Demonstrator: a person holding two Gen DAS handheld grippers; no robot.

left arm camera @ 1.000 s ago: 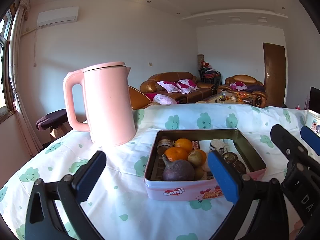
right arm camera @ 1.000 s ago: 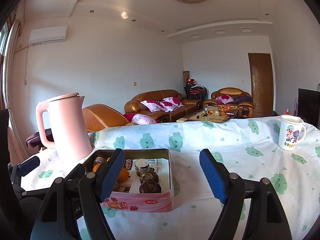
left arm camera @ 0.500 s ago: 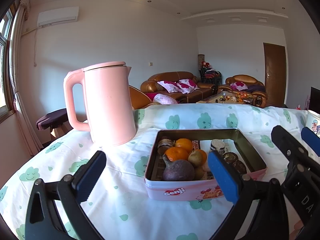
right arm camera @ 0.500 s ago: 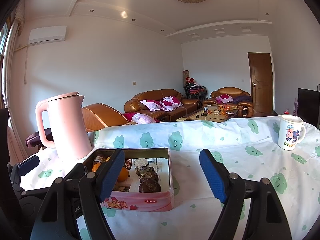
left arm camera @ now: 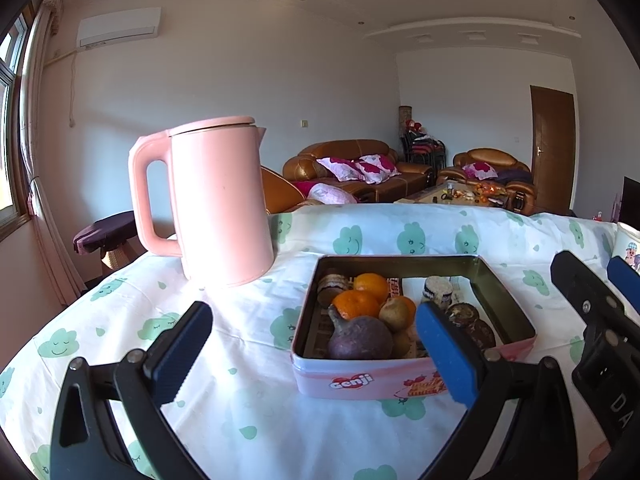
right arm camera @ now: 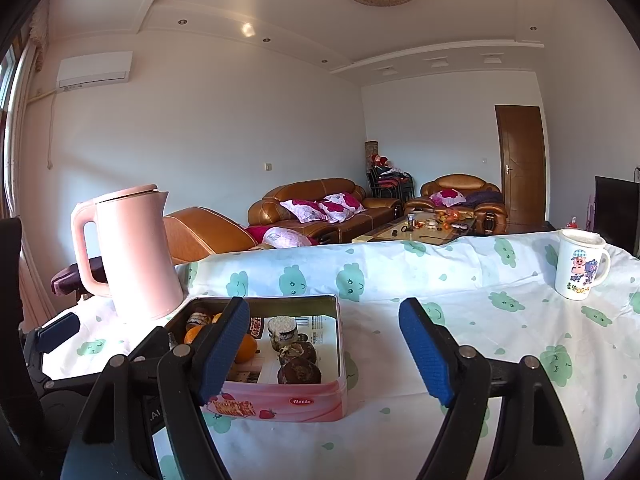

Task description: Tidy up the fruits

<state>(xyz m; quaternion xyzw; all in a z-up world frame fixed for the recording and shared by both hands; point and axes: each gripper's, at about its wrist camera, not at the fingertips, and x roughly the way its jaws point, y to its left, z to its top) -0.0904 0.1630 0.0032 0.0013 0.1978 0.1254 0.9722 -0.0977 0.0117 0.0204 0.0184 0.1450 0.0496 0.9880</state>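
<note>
Nearest the left wrist camera, the left hand-held gripper (left arm camera: 314, 344) stands spread wide with nothing between its blue pads, low over the cloud-print cloth on the worktop (left arm camera: 248, 344). The right hand-held gripper (right arm camera: 324, 344) is likewise spread and empty.

Just beyond the left gripper, at about 1 o'clock from it, sits the pink tin (left arm camera: 360, 382) (open, no lid on it). Inside, at its left half, lie the fruits: a dark purple fruit (left arm camera: 360, 338) nearest, a brownish pear-like one (left arm camera: 394, 314) touching it, and two oranges (left arm camera: 356, 304) behind. Round dark cakes (right arm camera: 300, 370) fill the tin's right half.

Farther off, at 11 o'clock of the tin, stands an upright pink kettle (left arm camera: 220, 204). Well apart at the far right stands a cartoon mug (right arm camera: 580, 264).
</note>
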